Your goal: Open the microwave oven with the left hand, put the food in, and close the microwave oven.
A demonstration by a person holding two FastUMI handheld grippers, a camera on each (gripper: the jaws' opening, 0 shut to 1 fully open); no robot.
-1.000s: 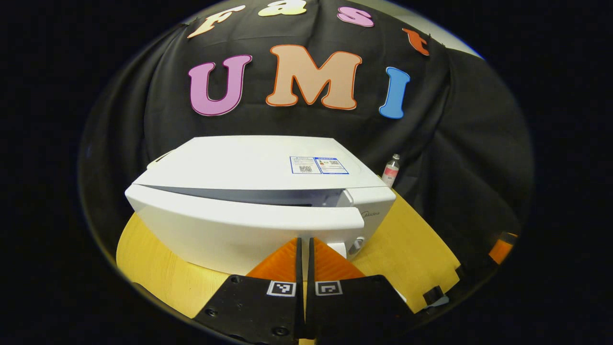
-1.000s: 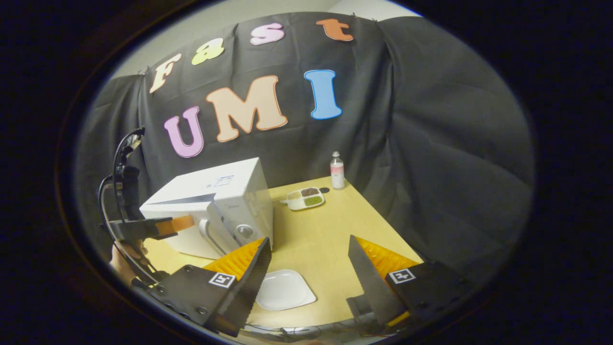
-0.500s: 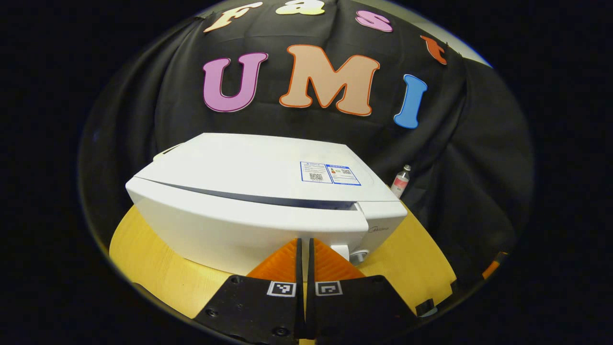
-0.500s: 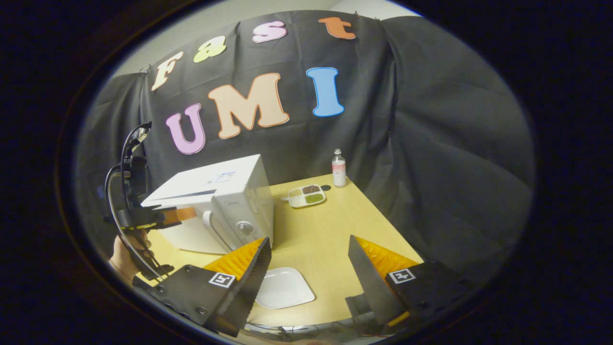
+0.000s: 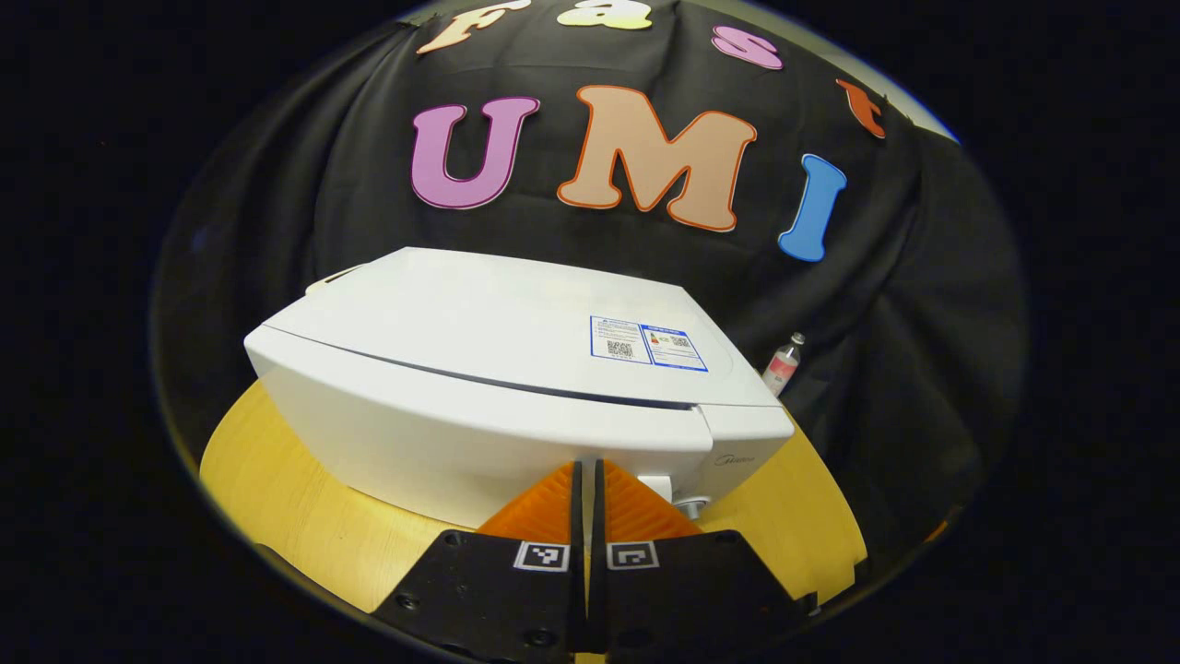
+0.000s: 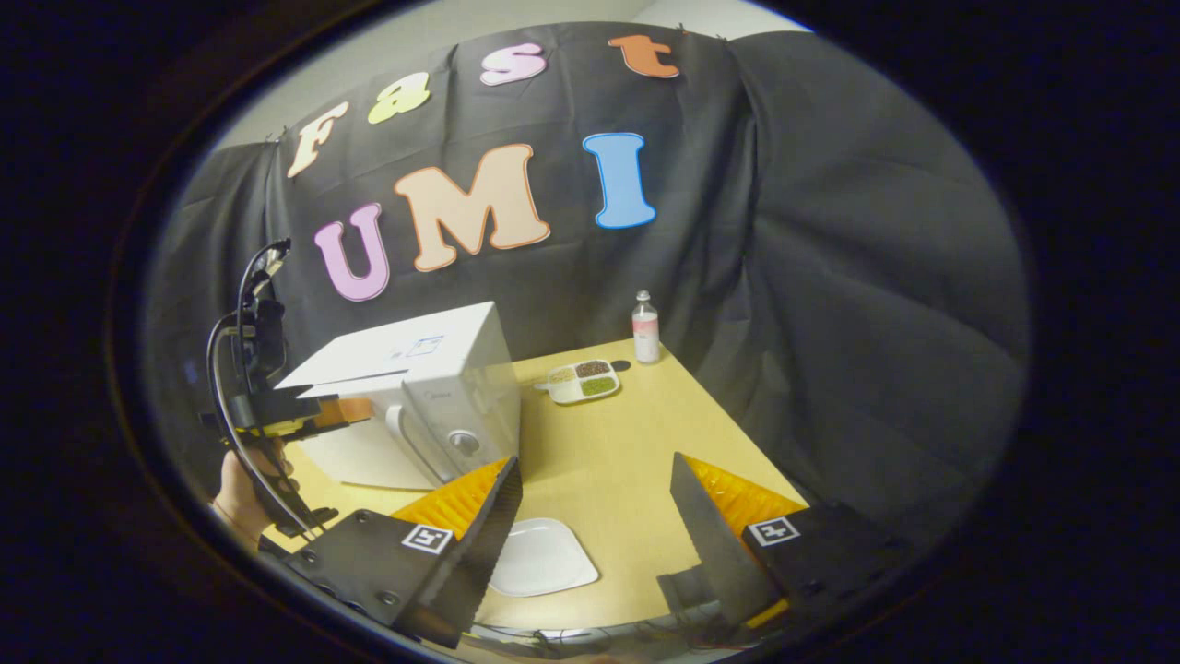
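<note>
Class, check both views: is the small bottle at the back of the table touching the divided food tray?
Apart. In the right gripper view, bare table lies between the bottle and the divided food tray, which sits nearer the microwave.

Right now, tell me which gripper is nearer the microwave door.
Left. The left gripper is right at the microwave door; the right gripper hangs back over the table, near the white plate.

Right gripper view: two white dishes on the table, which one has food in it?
The divided tray far back near the bottle, holding brown and green food. The plate between the right gripper's fingers is bare.
</note>
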